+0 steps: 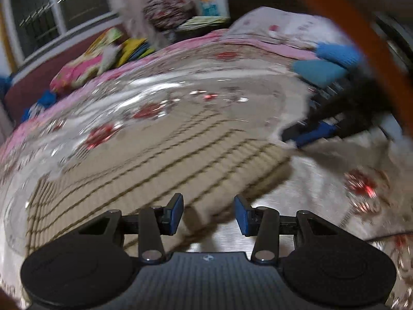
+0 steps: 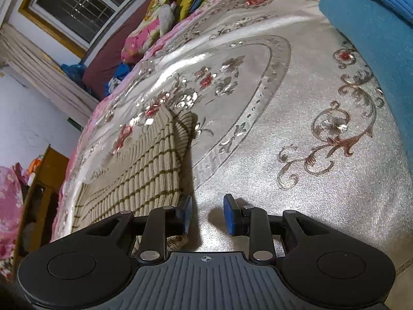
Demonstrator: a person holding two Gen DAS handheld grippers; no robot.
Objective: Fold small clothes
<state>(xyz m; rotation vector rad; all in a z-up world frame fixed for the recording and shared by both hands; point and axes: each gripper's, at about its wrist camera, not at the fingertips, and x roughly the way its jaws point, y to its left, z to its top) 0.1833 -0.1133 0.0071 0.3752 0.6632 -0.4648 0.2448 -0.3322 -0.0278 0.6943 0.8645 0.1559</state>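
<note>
Both grippers, left (image 1: 208,215) and right (image 2: 207,215), stand spread with nothing between the pads, tilted down over the bed (image 2: 296,129). Striped garment (image 2: 144,165) lies flat on the bedspread, beside the right gripper's left finger (image 2: 185,214).

Lighting: indoor, artificial, from above; window (image 2: 74,7) dark, a lamp reflected in its glass. Glare: bright sheen on the satin bedspread (image 2: 258,168), with sparkling highlights on the embroidery. Shadows: soft-edged, dark, cast under the gripper fingers and along the striped garment (image 2: 144,160). Blur: left wrist view heavily motion-smeared, bedspread (image 1: 180,103) and garment (image 1: 167,160) streaked; only the gripper body is sharp. Right wrist view crisp. Distortion: strong fisheye bowing, black vignette in the corners.
</note>
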